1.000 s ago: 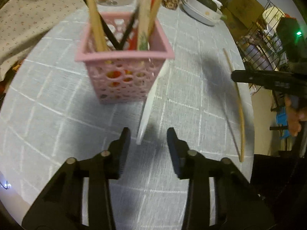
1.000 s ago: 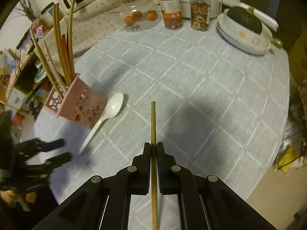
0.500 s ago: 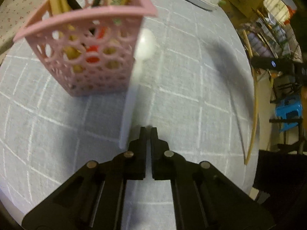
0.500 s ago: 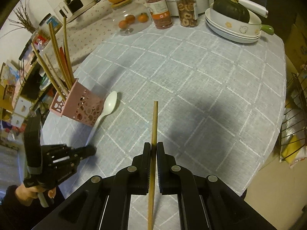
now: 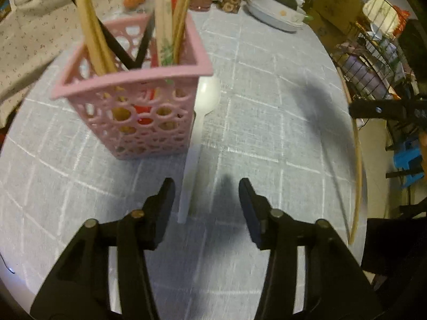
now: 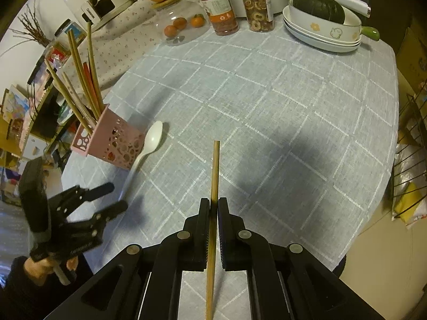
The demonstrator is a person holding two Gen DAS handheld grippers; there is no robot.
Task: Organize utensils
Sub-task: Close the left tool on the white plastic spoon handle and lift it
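Note:
A pink perforated basket point(image 5: 138, 122) holding several chopsticks stands on the grey checked tablecloth point(image 5: 267, 133). A white plastic spoon point(image 5: 197, 133) lies flat against the basket's right side. My left gripper point(image 5: 206, 194) hovers over the handle's near end. Its jaws are opening; the handle tip lies between them, close to the left finger point(image 5: 166, 192), with neither pad pressing it. In the right wrist view the basket point(image 6: 114, 141), the spoon point(image 6: 152, 141) and the left gripper point(image 6: 116, 196) sit at the left. My right gripper point(image 6: 212, 208) is shut on a wooden chopstick point(image 6: 215, 165) held above the cloth.
Along the far edge stand a glass jar with oranges point(image 6: 181, 24), two snack jars point(image 6: 221, 8), and stacked white dishes point(image 6: 320, 34) with a dark squash. A wire rack point(image 6: 411, 146) stands off the table's right side. A floral cloth point(image 6: 112, 48) covers the back left.
Half a second ago the left jaws were shut just right of the spoon handle; now they stand apart again with the handle tip between them. The right gripper keeps its chopstick.

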